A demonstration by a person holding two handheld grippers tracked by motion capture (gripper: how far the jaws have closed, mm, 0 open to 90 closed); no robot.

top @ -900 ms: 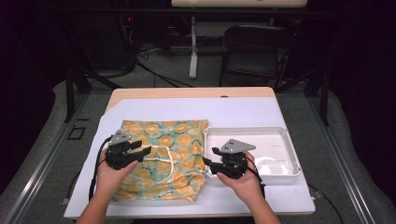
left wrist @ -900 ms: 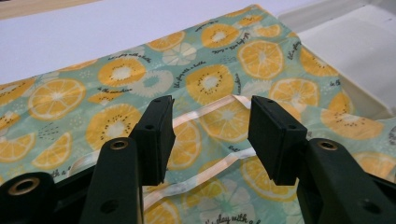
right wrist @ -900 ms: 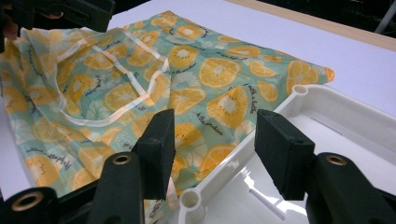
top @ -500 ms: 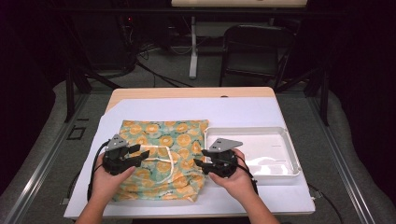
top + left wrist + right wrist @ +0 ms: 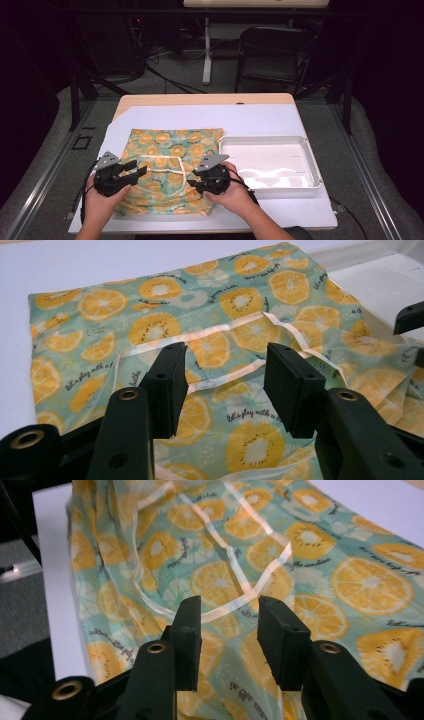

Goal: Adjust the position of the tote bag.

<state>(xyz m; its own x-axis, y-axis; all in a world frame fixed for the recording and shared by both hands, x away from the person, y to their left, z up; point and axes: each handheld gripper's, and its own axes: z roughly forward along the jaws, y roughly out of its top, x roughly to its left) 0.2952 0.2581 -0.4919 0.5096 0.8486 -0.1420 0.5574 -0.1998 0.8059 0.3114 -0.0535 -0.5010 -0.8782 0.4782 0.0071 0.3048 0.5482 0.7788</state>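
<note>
White table [image 5: 265,122], citrus-print fabric bag [image 5: 170,150] beside a white tray [image 5: 310,165].
Left gripper [image 5: 225,382] and right gripper [image 5: 227,630] gape empty over its ribbon handle [image 5: 225,330]; thin fabric could bunch.

Fabric bag [image 5: 172,165] lies flat on the table [image 5: 260,120], left of centre; tray [image 5: 270,162] sits just beside it on the right, edges near touching. Left gripper [image 5: 131,171] hangs over the bag's near-left part and right gripper [image 5: 192,184] over its near-right part, w/ the ribbon loop [image 5: 159,160] on the bag btwn them. Chair [image 5: 272,55] stands on the floor behind the table's far edge.
</note>
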